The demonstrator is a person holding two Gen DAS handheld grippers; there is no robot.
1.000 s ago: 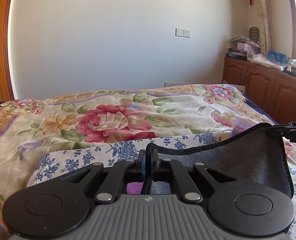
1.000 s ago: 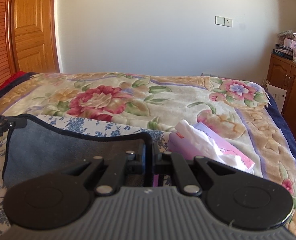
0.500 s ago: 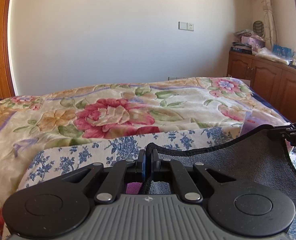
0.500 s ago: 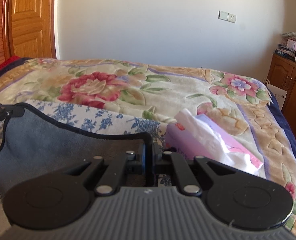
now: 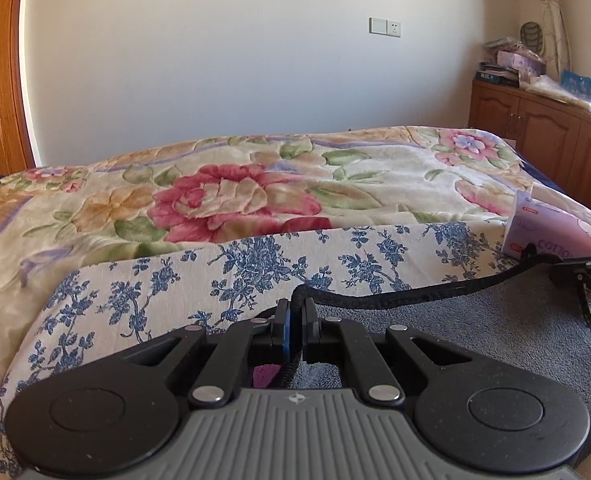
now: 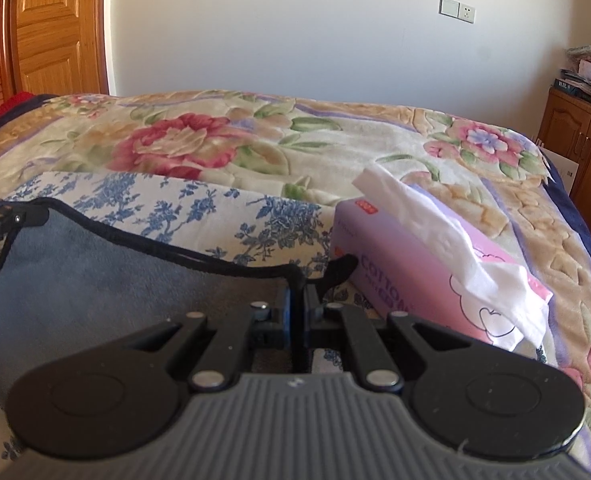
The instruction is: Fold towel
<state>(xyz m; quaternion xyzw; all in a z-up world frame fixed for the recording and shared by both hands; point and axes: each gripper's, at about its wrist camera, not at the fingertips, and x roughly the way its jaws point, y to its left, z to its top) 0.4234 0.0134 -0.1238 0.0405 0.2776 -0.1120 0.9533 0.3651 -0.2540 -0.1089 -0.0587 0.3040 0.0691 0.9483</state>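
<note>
The towel (image 5: 495, 328) is dark grey with a black stitched hem. My left gripper (image 5: 295, 312) is shut on its left corner. My right gripper (image 6: 297, 294) is shut on its right corner. The towel (image 6: 95, 280) hangs slack between them, low over a blue-flowered white cloth (image 5: 255, 268) on the bed. Each gripper's tip shows at the edge of the other's view, the right one (image 5: 583, 276) and the left one (image 6: 3, 220). The towel's lower part is hidden behind the gripper bodies.
A purple tissue box (image 6: 435, 280) with white tissue sticking out lies just right of my right gripper; it also shows in the left wrist view (image 5: 547, 232). The floral blanket (image 5: 255, 192) covers the bed. Wooden cabinets (image 5: 543, 128) stand at the right, a wooden door (image 6: 55, 28) at the left.
Both grippers have come down and forward with the towel. The held hem now sits low over the blue-flowered cloth, and the tissue box is closer to my right gripper.
</note>
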